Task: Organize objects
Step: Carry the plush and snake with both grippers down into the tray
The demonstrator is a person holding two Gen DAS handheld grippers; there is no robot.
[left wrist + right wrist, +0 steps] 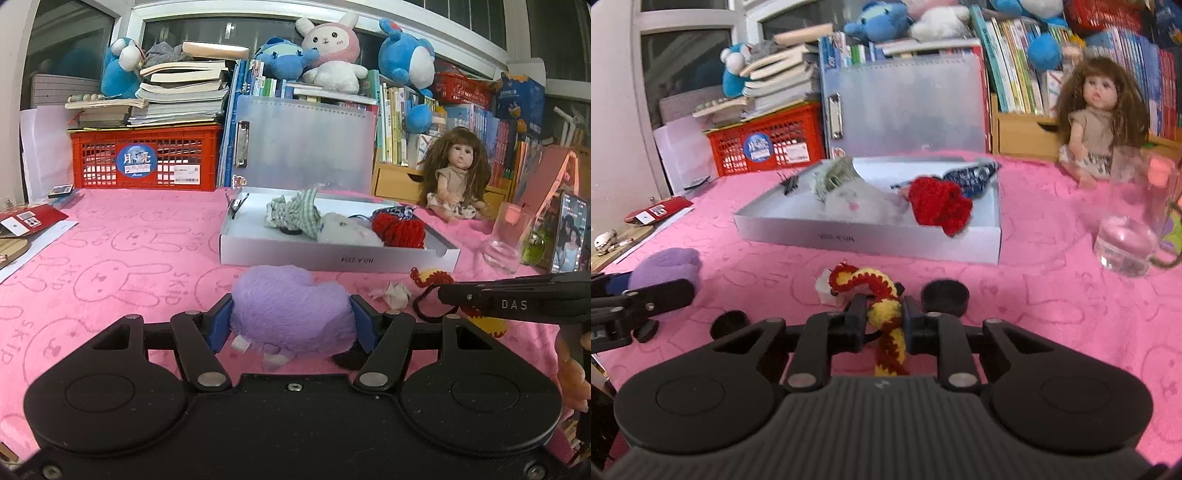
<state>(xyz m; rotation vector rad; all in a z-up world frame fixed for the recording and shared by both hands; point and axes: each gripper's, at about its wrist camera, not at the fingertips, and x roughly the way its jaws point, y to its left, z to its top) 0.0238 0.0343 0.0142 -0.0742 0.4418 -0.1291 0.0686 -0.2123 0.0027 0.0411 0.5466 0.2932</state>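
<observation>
Left gripper [291,321] clenched on purple plush heart [291,314], low over the pink worktop [129,258], in front of the white box [332,254]. Right of the heart, near the box's front wall, crumpled paper scrap [393,293]. Right gripper [884,319] clenched on red-and-yellow crocheted toy [882,306], also in front of the box. Inside the box: checked cloth [295,212], white plush [347,232], red crocheted piece [400,229]. Right of the box, glass [508,236] and doll [458,173].

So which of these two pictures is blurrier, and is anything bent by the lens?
Right wrist view: softer overall, the white box and its lettering smeared. Left wrist view: sharper, the box's print readable, the window frame bowed by the fisheye; the glass shows faint reflections.
</observation>
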